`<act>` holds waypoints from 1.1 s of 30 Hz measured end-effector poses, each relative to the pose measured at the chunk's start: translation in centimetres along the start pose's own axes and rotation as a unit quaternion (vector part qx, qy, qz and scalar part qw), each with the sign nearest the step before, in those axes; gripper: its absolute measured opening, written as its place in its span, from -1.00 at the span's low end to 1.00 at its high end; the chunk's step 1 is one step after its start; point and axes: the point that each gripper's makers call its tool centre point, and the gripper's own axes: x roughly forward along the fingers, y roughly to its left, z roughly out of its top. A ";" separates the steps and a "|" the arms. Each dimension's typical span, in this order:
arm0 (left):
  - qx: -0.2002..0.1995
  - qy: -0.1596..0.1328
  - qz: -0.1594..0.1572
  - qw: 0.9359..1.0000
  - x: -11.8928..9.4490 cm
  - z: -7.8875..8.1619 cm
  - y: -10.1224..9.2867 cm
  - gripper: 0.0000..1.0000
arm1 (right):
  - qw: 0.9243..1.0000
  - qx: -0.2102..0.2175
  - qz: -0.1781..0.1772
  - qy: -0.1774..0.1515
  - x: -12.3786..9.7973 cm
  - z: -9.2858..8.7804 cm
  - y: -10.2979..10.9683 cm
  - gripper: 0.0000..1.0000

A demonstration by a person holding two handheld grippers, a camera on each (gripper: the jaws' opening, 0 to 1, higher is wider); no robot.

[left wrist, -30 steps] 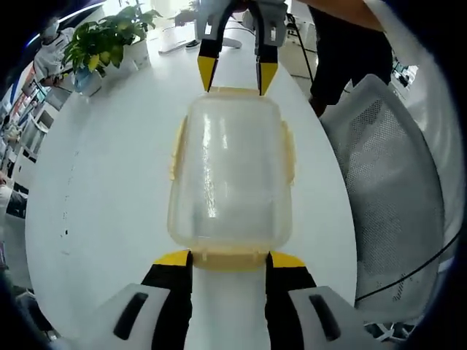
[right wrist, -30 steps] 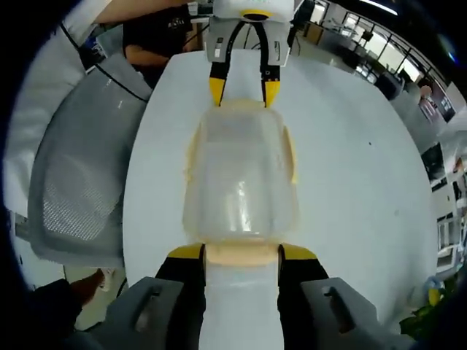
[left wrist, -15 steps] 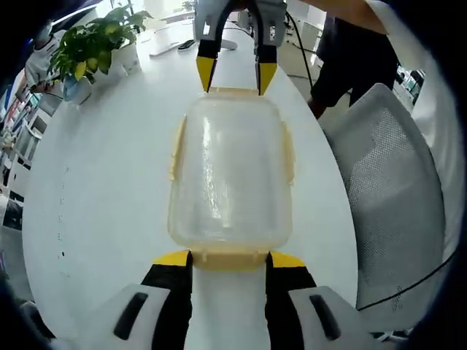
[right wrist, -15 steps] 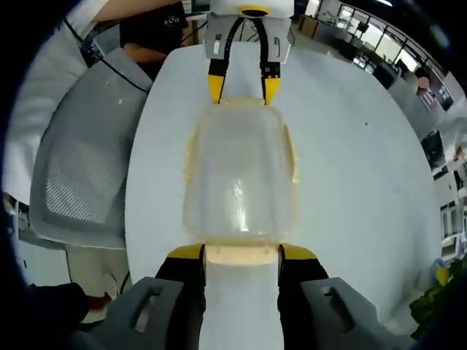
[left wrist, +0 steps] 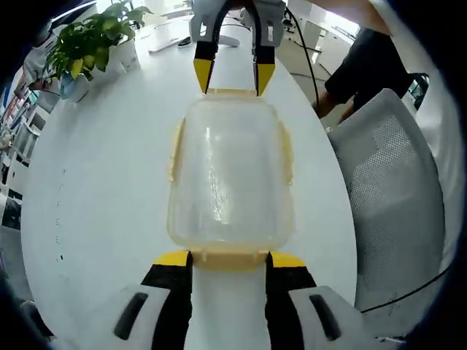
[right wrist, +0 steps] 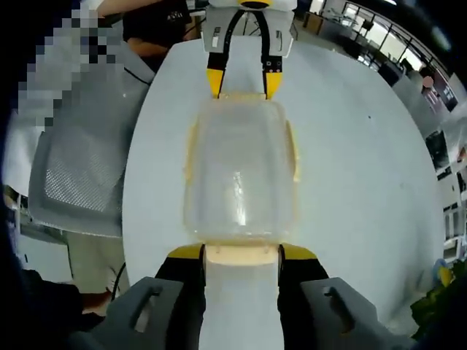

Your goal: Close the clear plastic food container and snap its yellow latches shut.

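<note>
A clear plastic food container with its lid on and yellow latches rests lengthwise on the white table between my two grippers, which face each other. My left gripper is shut on the near end latch, one jaw on each side of it. The right gripper holds the far end latch the same way. In the right gripper view the container has the right gripper on its near latch and the left gripper at the far end. Yellow side latches show along both long sides.
A potted plant stands at the table's far left. A grey mesh office chair is beside the table edge, also seen as the chair in the right gripper view. A person in dark clothes stands behind the chair.
Both views have swung slightly against the room. The container stays fixed between the two grippers, and neither pair of jaws has changed its hold.
</note>
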 end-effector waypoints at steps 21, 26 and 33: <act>-0.016 0.006 -0.011 1.000 0.2 -0.4 -0.7 -0.32 | 1.000 -0.009 0.006 -0.002 0.4 0.0 0.2 -0.30; -0.019 0.004 -0.014 1.000 0.2 -0.4 -0.7 -0.31 | 1.000 -0.019 0.008 0.002 0.6 0.0 0.2 -0.30; -0.022 0.006 -0.018 1.000 0.3 -0.6 -0.9 -0.31 | 1.000 -0.023 0.009 0.005 0.7 0.0 0.2 -0.29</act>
